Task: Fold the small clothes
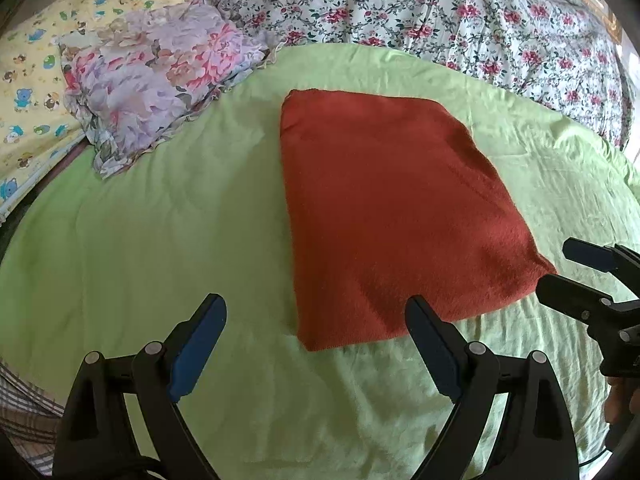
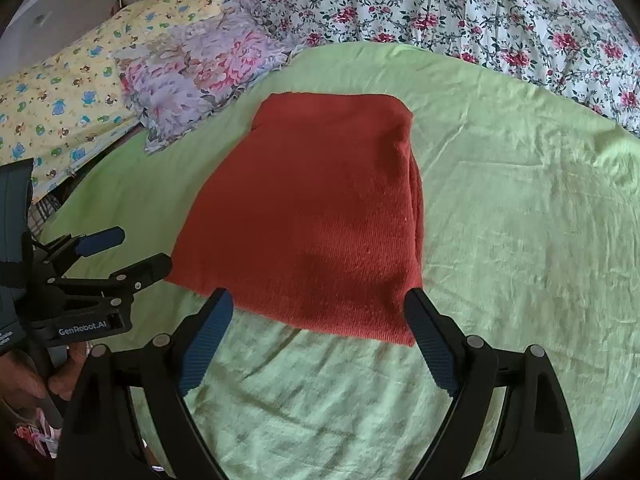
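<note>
Looking along my left gripper [image 1: 316, 312], jaws spread and empty, I see the folded red garment [image 1: 384, 208] flat on the green sheet [image 1: 160, 220]. From my right gripper [image 2: 320, 308], jaws likewise spread, the garment's near edge lies between the fingertips [image 2: 216, 312].

A green sheet [image 1: 160, 220] covers the bed. The folded red cloth [image 1: 392, 208] lies flat on it. Beyond the cloth's far left corner rests a purple floral pillow [image 1: 160, 80]; behind the cloth spreads a rose-print quilt [image 1: 460, 12].
</note>
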A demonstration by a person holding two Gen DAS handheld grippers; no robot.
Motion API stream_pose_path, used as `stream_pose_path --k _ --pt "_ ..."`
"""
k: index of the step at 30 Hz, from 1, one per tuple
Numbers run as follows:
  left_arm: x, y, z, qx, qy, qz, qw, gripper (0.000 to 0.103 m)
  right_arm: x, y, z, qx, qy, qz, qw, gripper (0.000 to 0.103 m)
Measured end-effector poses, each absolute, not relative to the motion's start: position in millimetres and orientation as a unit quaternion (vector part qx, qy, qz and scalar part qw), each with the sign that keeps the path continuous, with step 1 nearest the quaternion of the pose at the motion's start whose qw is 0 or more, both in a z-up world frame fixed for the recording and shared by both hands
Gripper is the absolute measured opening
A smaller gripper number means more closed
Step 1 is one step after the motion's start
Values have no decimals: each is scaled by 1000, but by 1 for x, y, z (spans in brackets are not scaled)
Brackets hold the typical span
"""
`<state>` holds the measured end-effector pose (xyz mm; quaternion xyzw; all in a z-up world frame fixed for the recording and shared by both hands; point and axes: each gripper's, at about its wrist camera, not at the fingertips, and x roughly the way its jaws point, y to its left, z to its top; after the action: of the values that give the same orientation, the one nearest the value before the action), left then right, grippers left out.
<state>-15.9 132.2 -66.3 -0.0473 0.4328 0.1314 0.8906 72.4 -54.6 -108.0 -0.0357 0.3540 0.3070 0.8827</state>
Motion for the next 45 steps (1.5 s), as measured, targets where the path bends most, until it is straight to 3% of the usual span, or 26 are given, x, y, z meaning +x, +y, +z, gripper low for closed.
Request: stream_pose_path --k 45 --pt "8 138 -60 -59 440 114 889 92 96 -45 -97 -34 356 310 881 88"
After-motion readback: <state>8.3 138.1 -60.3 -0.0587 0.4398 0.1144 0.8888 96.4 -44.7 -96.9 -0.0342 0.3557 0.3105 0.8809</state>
